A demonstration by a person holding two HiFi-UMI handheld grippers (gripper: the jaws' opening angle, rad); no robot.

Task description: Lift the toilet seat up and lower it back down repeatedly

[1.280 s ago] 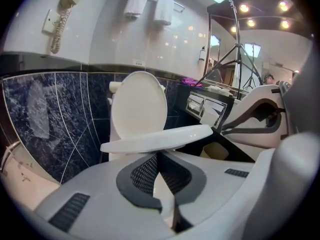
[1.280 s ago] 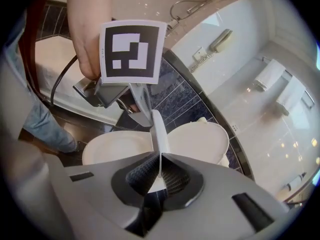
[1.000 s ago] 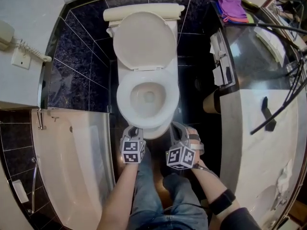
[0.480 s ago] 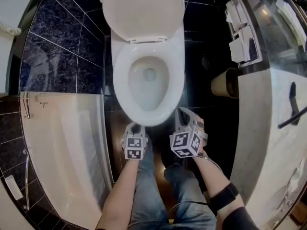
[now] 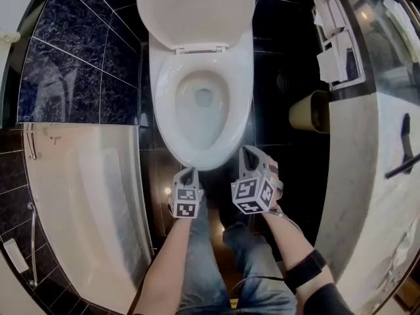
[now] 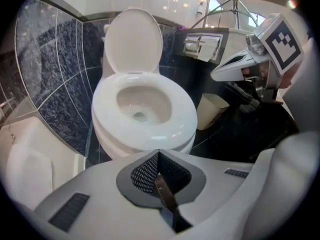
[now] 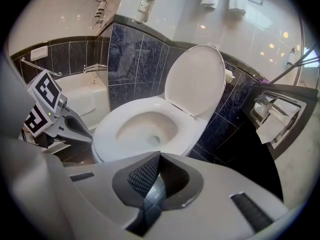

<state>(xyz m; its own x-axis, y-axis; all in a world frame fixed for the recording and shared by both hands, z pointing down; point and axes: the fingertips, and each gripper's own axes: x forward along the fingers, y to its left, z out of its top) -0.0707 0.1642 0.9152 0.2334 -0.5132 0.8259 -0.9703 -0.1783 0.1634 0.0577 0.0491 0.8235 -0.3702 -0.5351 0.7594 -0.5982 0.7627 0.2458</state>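
We find the left gripper (image 5: 188, 174) and right gripper (image 5: 251, 157) both closed and empty, just short of the toilet seat (image 5: 164, 110), which lies flat ahead of them, evidently placed to lift its front edge.

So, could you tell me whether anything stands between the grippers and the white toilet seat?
Nothing visible does: the white oval toilet seat lies lowered, and the left gripper and right gripper, both shut, hang just in front of its front edge.
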